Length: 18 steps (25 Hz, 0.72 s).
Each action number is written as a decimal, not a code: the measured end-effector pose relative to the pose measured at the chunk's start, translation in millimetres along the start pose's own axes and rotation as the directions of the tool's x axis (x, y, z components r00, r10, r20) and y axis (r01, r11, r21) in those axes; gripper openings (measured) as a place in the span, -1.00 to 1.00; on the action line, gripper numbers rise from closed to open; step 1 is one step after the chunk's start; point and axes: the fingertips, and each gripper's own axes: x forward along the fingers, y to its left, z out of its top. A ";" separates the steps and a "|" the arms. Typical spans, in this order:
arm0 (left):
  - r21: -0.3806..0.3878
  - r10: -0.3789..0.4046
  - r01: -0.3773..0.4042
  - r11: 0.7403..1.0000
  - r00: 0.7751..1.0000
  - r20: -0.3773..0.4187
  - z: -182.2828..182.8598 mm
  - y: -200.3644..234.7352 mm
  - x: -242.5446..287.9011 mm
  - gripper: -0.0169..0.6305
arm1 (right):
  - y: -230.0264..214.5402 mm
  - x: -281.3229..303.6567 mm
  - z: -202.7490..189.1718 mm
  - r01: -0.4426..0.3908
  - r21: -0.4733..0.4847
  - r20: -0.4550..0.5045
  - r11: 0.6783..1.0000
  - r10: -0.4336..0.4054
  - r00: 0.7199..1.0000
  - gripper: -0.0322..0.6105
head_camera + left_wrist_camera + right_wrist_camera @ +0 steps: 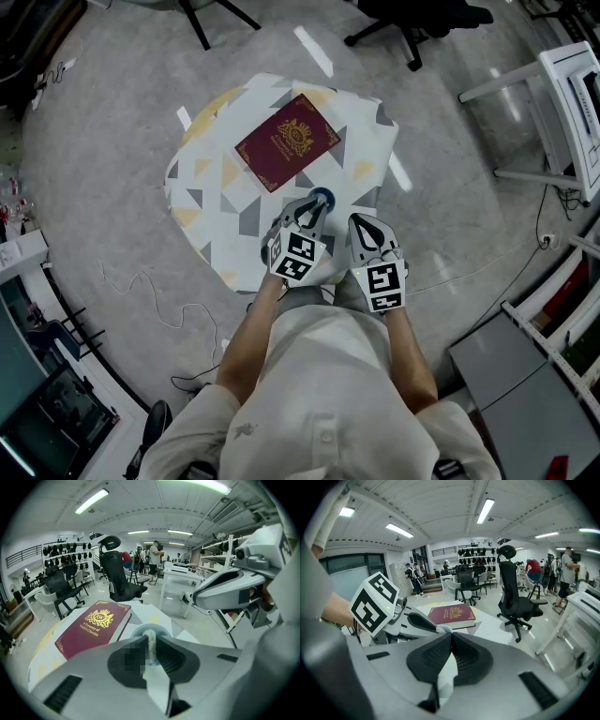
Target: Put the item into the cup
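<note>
A: So, where is the item (150,639) held?
B: It is pinched between the jaws of the left gripper (149,654), over the cup (161,628) on the surface (154,616). The jaws of the right gripper (452,634) are pressed together on nothing.

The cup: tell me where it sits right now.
In the head view the blue cup stands on the table, between the red book and the left claw, which holds a pale item over it.

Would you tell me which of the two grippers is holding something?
The left gripper: it is shut on a pale item at the blue cup; the right gripper is shut on nothing.
</note>
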 end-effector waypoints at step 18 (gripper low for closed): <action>0.003 0.019 -0.019 1.000 1.000 0.020 6.4 0.3 -7.2 -0.68 | 0.0 -5.5 5.1 0.010 -0.007 0.015 1.000 -0.010 1.000 -0.88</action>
